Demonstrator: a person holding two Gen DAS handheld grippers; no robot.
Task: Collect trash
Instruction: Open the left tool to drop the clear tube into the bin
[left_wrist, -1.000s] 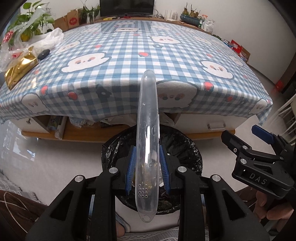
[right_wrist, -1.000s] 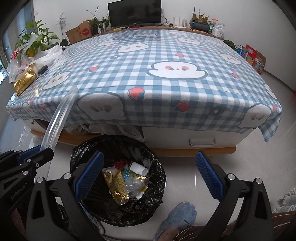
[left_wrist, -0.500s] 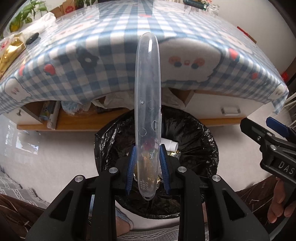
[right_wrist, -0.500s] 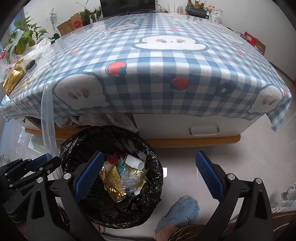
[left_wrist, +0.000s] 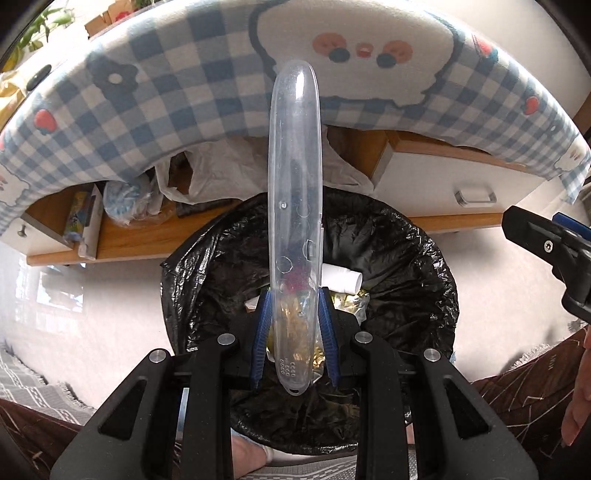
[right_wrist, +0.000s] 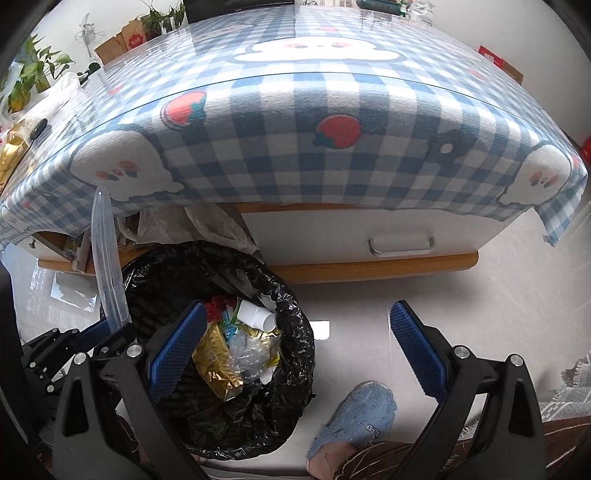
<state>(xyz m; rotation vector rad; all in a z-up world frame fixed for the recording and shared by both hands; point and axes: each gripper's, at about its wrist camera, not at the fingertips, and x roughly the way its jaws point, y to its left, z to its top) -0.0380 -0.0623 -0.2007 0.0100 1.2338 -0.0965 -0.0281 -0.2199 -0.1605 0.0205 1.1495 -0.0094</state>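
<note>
My left gripper (left_wrist: 294, 306) is shut on a long clear plastic case (left_wrist: 295, 192), holding it near one end. The case sticks out forward over a bin lined with a black bag (left_wrist: 417, 266). In the right wrist view the case (right_wrist: 105, 258) stands upright at the bin's left rim (right_wrist: 295, 314). The bin holds a gold wrapper (right_wrist: 216, 360), a white tube (right_wrist: 256, 315) and clear plastic. My right gripper (right_wrist: 295, 332) is open and empty, above the bin's right side and the floor.
The table with the blue checked cloth (right_wrist: 332, 147) overhangs just behind the bin. A white drawer (right_wrist: 400, 236) sits under it. Plastic bags (left_wrist: 207, 173) and boxes fill the shelf below. A blue slipper (right_wrist: 356, 417) is on the floor by the bin.
Both grippers have come down and tilted toward the bin. The case, still held, now hangs over the bin opening. The right gripper stayed open.
</note>
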